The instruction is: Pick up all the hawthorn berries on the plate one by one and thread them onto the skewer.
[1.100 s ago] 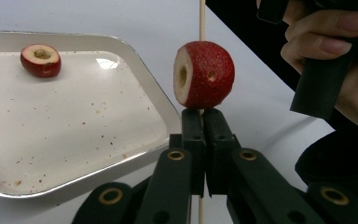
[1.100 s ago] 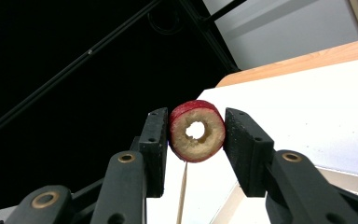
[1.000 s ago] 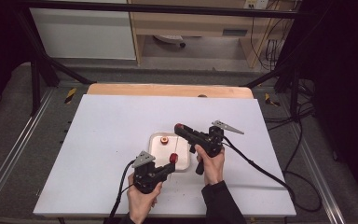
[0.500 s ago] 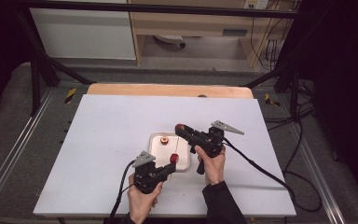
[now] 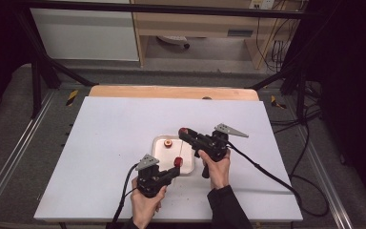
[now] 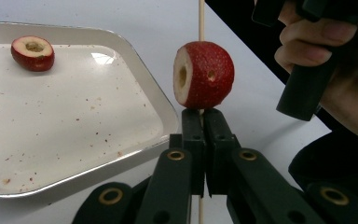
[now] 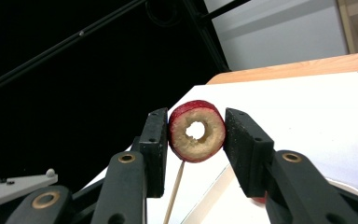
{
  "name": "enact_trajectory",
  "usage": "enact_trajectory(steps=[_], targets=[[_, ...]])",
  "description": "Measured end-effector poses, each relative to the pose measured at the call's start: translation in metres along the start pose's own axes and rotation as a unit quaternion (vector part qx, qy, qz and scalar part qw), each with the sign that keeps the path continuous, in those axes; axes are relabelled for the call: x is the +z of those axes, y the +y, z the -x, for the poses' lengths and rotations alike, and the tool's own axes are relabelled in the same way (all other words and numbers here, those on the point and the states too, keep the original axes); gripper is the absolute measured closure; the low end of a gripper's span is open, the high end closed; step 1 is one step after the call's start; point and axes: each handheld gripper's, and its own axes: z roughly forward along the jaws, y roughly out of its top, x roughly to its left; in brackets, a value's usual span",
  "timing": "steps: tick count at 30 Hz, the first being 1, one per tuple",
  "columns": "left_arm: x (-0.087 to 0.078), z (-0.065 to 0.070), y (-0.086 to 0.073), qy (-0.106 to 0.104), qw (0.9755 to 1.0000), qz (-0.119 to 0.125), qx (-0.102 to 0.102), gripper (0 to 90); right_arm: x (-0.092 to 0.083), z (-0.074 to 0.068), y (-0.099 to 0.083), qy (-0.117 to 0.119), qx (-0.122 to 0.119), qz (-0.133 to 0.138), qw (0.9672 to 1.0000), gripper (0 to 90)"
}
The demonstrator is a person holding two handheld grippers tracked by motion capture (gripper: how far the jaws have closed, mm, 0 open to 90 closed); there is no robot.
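Observation:
My left gripper (image 6: 203, 113) is shut on a thin wooden skewer (image 6: 201, 18) that stands upright. A cored red fruit (image 6: 204, 74) is threaded on the skewer just above the jaws. In the high view this gripper (image 5: 175, 165) is at the near right corner of the white tray (image 5: 187, 168). My right gripper (image 7: 196, 127) is shut on a second cored red fruit (image 7: 196, 131), held in the air with its hole facing the camera. The skewer (image 7: 174, 196) runs up to this fruit from below. In the high view my right gripper (image 5: 183, 131) hovers over the tray's far right edge.
A third cored red fruit (image 6: 32, 52) lies at the far end of the tray (image 6: 135, 60), whose floor is speckled with red crumbs. The tray sits mid-table on a white board (image 5: 105, 143). A wooden strip (image 5: 171, 92) runs along the far edge.

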Motion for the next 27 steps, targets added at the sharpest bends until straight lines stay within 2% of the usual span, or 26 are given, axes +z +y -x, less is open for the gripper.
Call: enact_trajectory(steps=[8, 13, 15, 19, 21, 27], targets=[[0.0017, 0.0008, -0.0007, -0.001, 0.9997, 0.008, -0.025, 88.3, 0.0000, -0.0017, -0.0048, 0.002, -0.022, -0.005, 0.9997, 61.3], [0.0042, 0.0023, -0.0017, -0.007, 0.9989, 0.013, -0.045, 88.3, -0.0011, -0.0044, -0.0093, -0.004, -0.053, 0.004, 0.9986, 61.4], [0.0051, 0.0032, -0.0025, -0.002, 0.9990, 0.014, -0.042, 88.3, -0.0016, -0.0057, -0.0104, -0.008, -0.056, 0.010, 0.9984, 61.4], [0.0032, 0.0014, -0.0037, 0.005, 0.9992, 0.019, -0.036, 88.3, -0.0019, -0.0059, -0.0091, -0.007, -0.037, 0.005, 0.9993, 61.3], [0.0008, 0.0007, -0.0039, 0.013, 0.9994, 0.017, -0.025, 88.3, -0.0019, -0.0052, -0.0071, -0.003, -0.018, -0.003, 0.9998, 61.2], [-0.0036, 0.0009, -0.0035, 0.029, 0.9995, 0.006, 0.008, 88.3, -0.0033, -0.0041, -0.0028, 0.004, 0.010, -0.027, 0.9996, 61.0]])
